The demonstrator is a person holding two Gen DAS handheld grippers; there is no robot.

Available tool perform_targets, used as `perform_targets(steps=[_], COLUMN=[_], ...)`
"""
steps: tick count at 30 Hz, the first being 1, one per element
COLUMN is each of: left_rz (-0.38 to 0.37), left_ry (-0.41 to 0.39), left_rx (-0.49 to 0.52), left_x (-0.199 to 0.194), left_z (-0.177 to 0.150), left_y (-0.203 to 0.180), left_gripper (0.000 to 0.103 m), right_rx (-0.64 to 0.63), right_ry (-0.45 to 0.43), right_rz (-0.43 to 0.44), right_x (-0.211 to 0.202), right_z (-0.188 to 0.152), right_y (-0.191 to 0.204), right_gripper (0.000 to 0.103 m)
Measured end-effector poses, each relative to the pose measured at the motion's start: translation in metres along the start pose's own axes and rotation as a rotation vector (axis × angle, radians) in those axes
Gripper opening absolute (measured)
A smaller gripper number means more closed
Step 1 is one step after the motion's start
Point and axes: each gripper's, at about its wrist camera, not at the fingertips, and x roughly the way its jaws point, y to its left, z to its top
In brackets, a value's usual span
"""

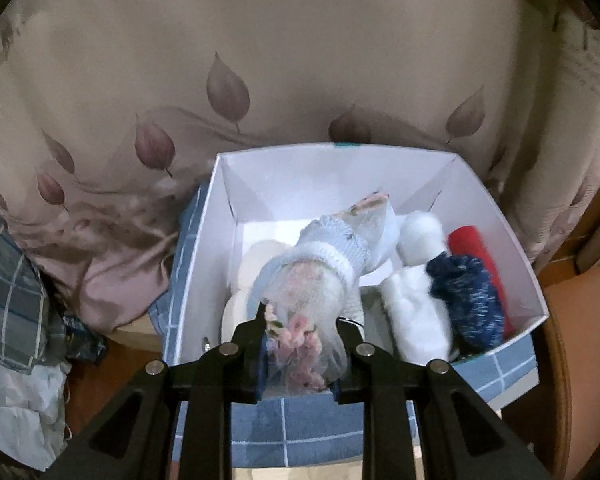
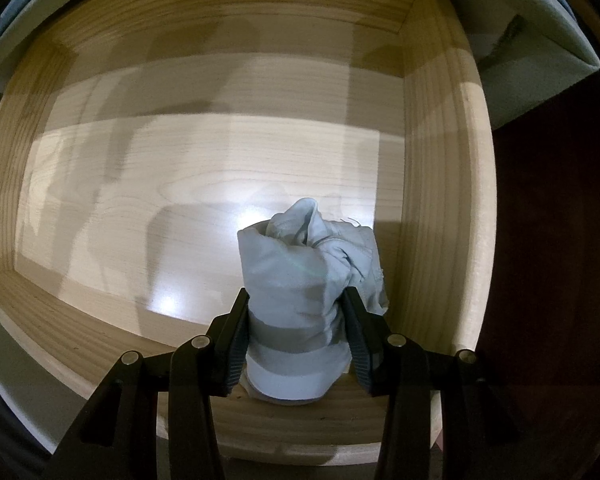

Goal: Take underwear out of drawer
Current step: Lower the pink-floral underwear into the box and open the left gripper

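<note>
In the left wrist view my left gripper (image 1: 300, 320) is shut on a rolled sheer white garment with pink flowers (image 1: 304, 300), held over the white box (image 1: 204, 264). In the right wrist view my right gripper (image 2: 296, 300) is shut on a rolled pale grey piece of underwear (image 2: 300, 264) with a white waistband, at the front right of the open wooden drawer (image 2: 180, 152). The drawer's floor shows nothing else on it.
The white box holds a light blue knit item (image 1: 332, 244), white rolls (image 1: 416, 280), a navy speckled roll (image 1: 468, 300), a red roll (image 1: 472, 244) and cream rolls (image 1: 256, 260). It sits on blue checked cloth (image 1: 308, 428) before a leaf-print bedspread (image 1: 260, 80). Clothes lie at left (image 1: 16, 280).
</note>
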Motion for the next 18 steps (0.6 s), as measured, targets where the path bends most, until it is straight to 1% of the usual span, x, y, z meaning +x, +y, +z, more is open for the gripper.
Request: perform_targets(steps=[2,10,12,14,16,17,18], left_rz=[0.002,0.032,0.032,0.031,0.029,0.026,0.017], left_ry=[0.014,0.018,0.024,0.034,0.041,0.045,0.046], left_rx=[0.003,0.033,0.039,0.048,0.048,0.048,0.046], left_x=[0.010,0.020,0.019,0.018,0.016,0.014,0.012], left_z=[0.000,0.001,0.001,0.001,0.001,0.001,0.001], left_y=[-0.002,-0.012,-0.014,-0.016,-0.016,-0.017,-0.017], left_gripper=[0.022,0.027,0.032,0.035,0.044,0.052,0.055], right_rx=[0.001,0.000,0.000,0.000,0.000,0.000,-0.001], right_ry=[-0.001,0.000,0.000,0.000,0.000,0.000,0.000], right_rz=[0.000,0.000,0.000,0.000,0.000,0.000,0.000], right_x=[-0.001,0.000,0.000,0.000,0.000,0.000,0.001], right_z=[0.000,0.000,0.000,0.000,0.000,0.001,0.001], right_y=[0.000,-0.001,-0.001,-0.001,-0.001,-0.001,-0.001], right_gripper=[0.041,0.041,0.041,0.041,0.041,0.041,0.041])
